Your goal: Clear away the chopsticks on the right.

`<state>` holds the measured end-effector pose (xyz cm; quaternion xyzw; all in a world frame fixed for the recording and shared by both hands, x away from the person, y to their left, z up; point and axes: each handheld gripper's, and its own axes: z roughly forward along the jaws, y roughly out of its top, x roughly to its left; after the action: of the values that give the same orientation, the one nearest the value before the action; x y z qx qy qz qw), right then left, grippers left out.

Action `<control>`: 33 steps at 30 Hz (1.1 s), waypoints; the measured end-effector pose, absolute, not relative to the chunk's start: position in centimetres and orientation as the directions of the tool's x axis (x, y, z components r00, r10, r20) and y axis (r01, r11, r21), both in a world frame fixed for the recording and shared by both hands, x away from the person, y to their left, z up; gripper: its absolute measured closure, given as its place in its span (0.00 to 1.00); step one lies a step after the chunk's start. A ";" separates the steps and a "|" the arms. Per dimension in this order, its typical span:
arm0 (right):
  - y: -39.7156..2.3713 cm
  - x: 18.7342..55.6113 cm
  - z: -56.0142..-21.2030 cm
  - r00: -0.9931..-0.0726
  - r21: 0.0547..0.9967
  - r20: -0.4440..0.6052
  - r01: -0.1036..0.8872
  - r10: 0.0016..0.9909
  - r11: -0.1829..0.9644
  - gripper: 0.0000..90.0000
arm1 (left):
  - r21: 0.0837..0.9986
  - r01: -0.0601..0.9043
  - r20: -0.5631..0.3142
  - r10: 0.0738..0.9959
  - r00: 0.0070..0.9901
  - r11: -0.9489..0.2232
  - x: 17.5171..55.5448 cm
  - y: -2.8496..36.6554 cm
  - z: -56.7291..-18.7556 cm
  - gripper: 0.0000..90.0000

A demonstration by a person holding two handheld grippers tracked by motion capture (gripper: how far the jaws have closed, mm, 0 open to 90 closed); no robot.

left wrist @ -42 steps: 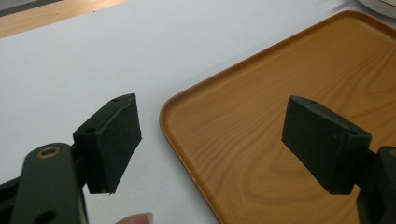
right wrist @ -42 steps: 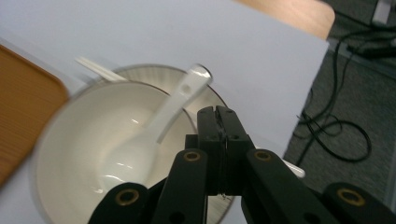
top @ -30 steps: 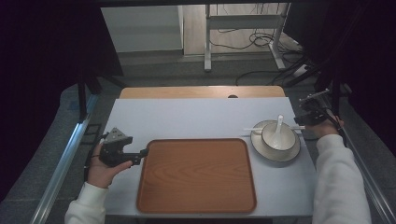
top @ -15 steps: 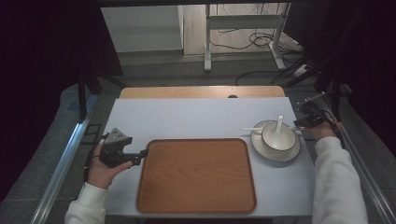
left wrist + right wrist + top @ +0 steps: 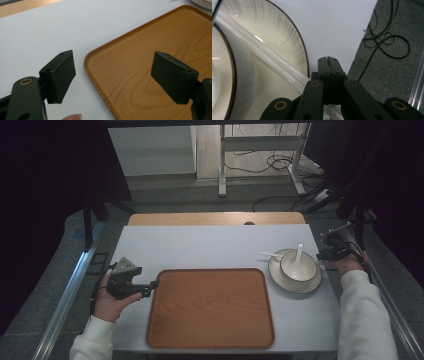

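The right gripper [image 5: 327, 255] was recorded at the right edge of the plate [image 5: 280, 274], its jaws pressed fully together with nothing between them, beside a white rod-like utensil [image 5: 269, 58] that lay across the plate rim and passed under the jaws. The plate, bearing a bowl [image 5: 290, 265] with a white spoon [image 5: 298, 254], was seen on the white table [image 5: 210, 247] just right of the wooden tray [image 5: 210, 307]. The left gripper [image 5: 150, 286] was held at the tray's left edge, jaws wide apart and empty.

White bench [image 5: 210, 247]: wooden tray [image 5: 210, 307] near centre; plate [image 5: 295, 270] at right, just beside tray; wood strip [image 5: 215, 218] along far edge.
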<state>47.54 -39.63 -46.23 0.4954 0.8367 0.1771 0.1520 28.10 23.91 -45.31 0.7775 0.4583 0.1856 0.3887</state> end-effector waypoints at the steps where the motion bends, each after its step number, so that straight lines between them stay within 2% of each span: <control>1: -39.7 47.4 -46.2 -0.463 0.445 -0.071 0.778 0.883 0.444 1.00 | 0.774 0.569 -0.068 0.856 0.512 -0.279 28.1 23.9 -45.3 0.22; 19: -40.2 45.4 -45.8 -0.483 0.426 -0.028 0.786 0.875 0.448 1.00 | 0.778 0.567 -0.072 0.858 0.509 -0.271 28.2 24.3 -45.2 0.22; 33: -39.7 44.4 -45.4 -0.487 0.410 -0.039 0.789 0.872 0.459 1.00 | 0.783 0.561 -0.068 0.861 0.504 -0.267 28.0 24.4 -45.0 0.22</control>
<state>44.40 -39.74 -45.43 0.4913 0.8451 0.1713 0.1224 28.03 24.36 -44.95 0.7729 0.4600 0.1902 0.3936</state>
